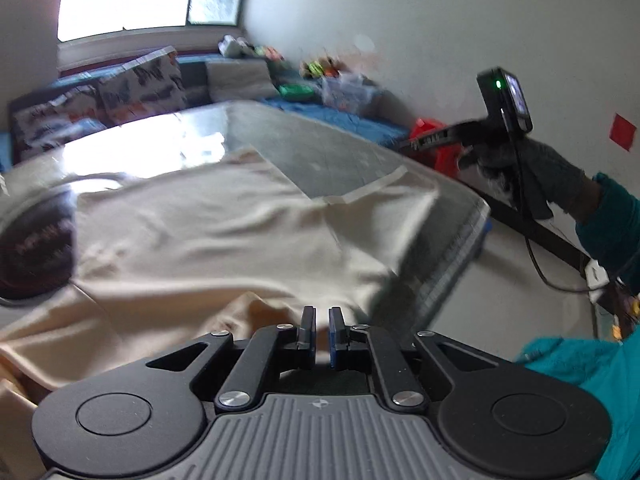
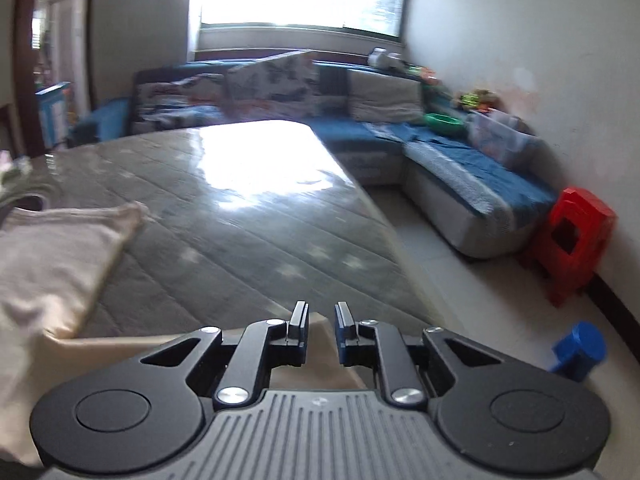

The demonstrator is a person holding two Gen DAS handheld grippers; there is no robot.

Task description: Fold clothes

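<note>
A cream T-shirt point(image 1: 224, 224) lies spread on the grey quilted table point(image 1: 320, 148), one sleeve reaching toward the right edge. My left gripper point(image 1: 322, 328) hovers over the shirt's near hem with the jaws nearly closed and nothing between them. My right gripper point(image 2: 322, 320) is slightly open and empty, above a corner of the cream cloth point(image 2: 56, 256) at the table's point(image 2: 224, 216) near edge. The right gripper also shows in the left wrist view point(image 1: 440, 138), held in a gloved hand off the table's right side.
A dark round object point(image 1: 36, 244) lies at the table's left. A blue sofa point(image 2: 460, 160) with cushions stands behind, with a red stool point(image 2: 572, 248) and a blue object point(image 2: 578, 350) on the floor at right.
</note>
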